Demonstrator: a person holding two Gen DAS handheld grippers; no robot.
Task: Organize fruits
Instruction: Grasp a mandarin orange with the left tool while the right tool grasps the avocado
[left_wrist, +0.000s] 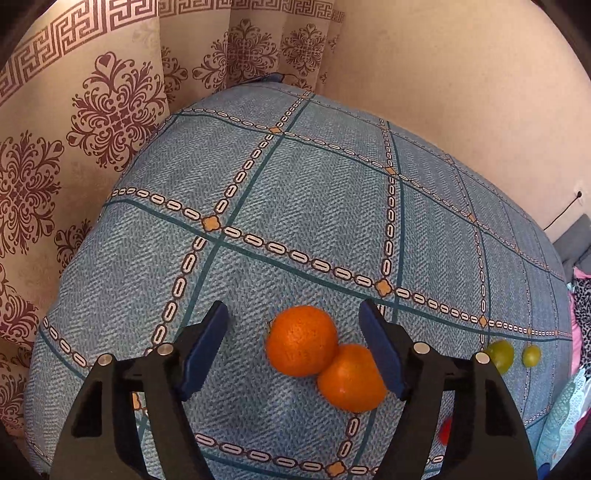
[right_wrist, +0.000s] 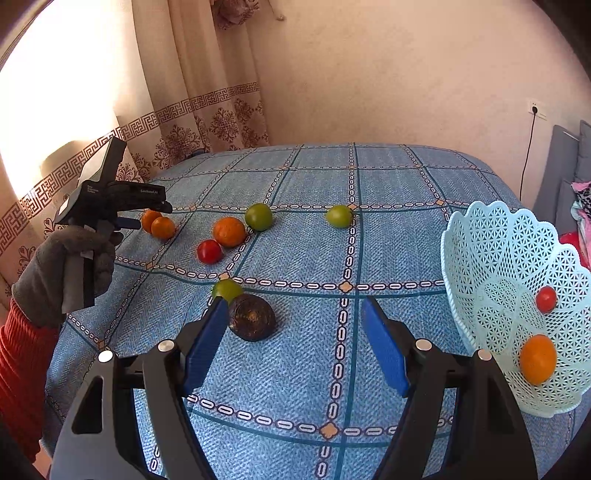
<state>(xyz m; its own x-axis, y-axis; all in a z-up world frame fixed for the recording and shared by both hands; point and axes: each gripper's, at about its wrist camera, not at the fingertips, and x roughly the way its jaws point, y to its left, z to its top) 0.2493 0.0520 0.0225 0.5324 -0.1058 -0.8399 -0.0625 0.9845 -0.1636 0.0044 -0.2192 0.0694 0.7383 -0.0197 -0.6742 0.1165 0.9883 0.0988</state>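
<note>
Two oranges (left_wrist: 325, 356) lie touching each other on the bench's blue checked cloth (left_wrist: 314, 206), squarely between the wide-open, empty fingers of the left gripper (left_wrist: 295, 347), which hovers over them. The pale-blue lattice basket (right_wrist: 480, 236) at the bench's right side holds only an orange (right_wrist: 537, 359) and a small red tomato (right_wrist: 546, 299), so the sorting appears barely begun. Out on the cloth are a third orange (right_wrist: 229, 231), a red tomato (right_wrist: 209, 251), three green fruits (right_wrist: 259, 216) and a dark round fruit (right_wrist: 252, 316). The right gripper (right_wrist: 293, 345), fingers spread wide and holding nothing, hangs above bare cloth beside the dark fruit. A patterned curtain (left_wrist: 74, 122) hangs behind. Nothing blocks the pair, though their contact may hamper lifting one alone.
</note>
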